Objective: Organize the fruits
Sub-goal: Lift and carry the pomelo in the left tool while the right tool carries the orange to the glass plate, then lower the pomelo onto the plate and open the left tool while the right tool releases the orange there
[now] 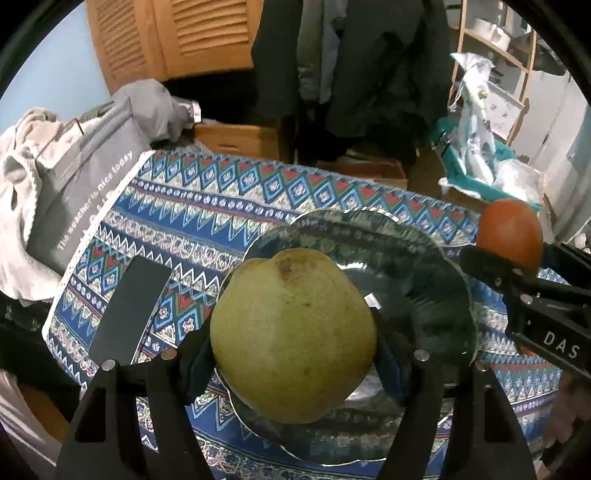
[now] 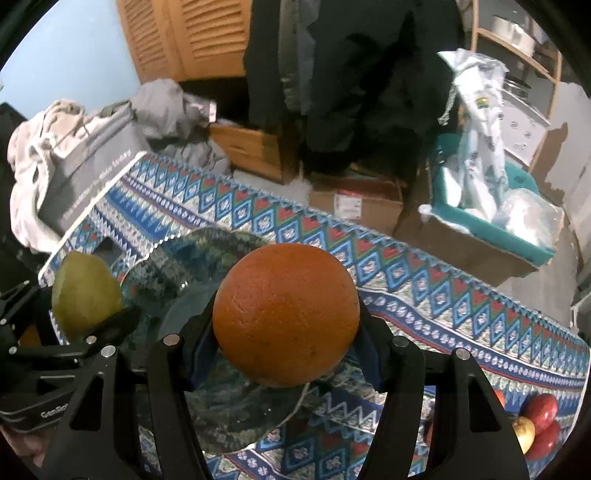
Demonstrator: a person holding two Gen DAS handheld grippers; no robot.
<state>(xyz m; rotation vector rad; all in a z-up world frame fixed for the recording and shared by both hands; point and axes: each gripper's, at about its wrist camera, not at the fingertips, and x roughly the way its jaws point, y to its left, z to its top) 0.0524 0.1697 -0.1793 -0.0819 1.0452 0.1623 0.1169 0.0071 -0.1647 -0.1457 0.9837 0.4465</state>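
We see the desk under a patterned cloth [image 1: 207,206], with louvred wooden doors [image 1: 177,33], hanging dark clothes [image 1: 369,66] and cardboard boxes [image 2: 354,199] behind. A glass plate [image 1: 417,266] sits on the cloth and lies bare. Left gripper [image 1: 295,354] jaws grip a green pear [image 1: 291,332] above the plate. Right gripper [image 2: 286,350] jaws grip an orange [image 2: 286,314] beside it. Red apples [image 2: 541,410] lie at the desk's right.
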